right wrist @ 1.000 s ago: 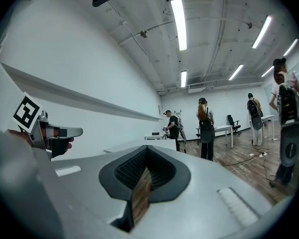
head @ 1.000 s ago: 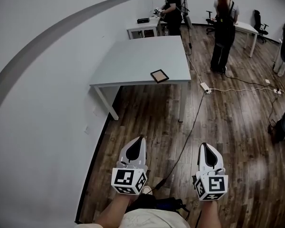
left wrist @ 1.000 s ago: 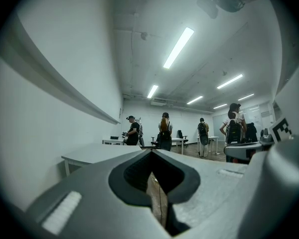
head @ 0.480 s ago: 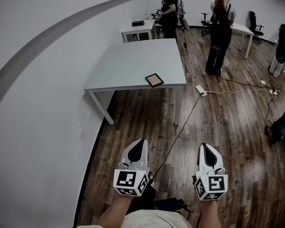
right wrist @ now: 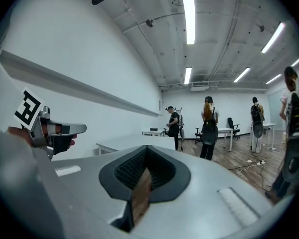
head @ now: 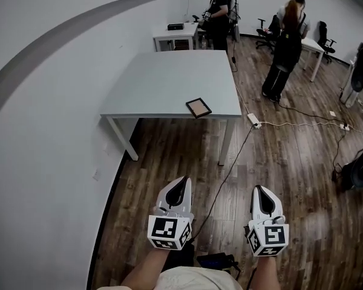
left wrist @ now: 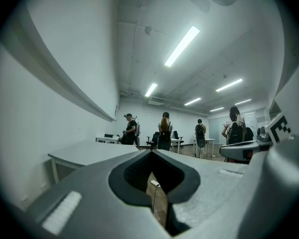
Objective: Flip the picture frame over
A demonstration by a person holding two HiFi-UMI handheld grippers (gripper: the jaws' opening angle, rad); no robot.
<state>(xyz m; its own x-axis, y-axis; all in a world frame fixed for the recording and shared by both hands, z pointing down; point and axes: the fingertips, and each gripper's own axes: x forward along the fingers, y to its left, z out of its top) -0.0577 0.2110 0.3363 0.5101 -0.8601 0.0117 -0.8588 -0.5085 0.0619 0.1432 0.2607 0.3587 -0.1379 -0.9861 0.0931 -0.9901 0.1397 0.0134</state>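
Note:
A small dark-rimmed picture frame [head: 198, 107] lies flat near the front right edge of the grey table [head: 169, 77], its brownish panel facing up. Both grippers hang low in front of the person's body, well short of the table, over the wood floor. The left gripper [head: 183, 180] is shut with nothing in it, and its jaws meet at the tip in the left gripper view [left wrist: 150, 151]. The right gripper [head: 258, 189] is likewise shut and empty [right wrist: 145, 148]. The table [left wrist: 84, 153] [right wrist: 124, 144] shows ahead in both gripper views; the frame cannot be made out in either.
A white wall runs along the left. A power strip [head: 254, 121] and a long cable [head: 230, 168] lie on the floor by the table's right leg. A person [head: 285, 47] stands right of the table; another stands at a smaller desk [head: 175, 35] behind.
The person has stepped forward, so the table and frame sit a little closer and lower in view. The standing person has shifted right. Both grippers stay shut in the same place.

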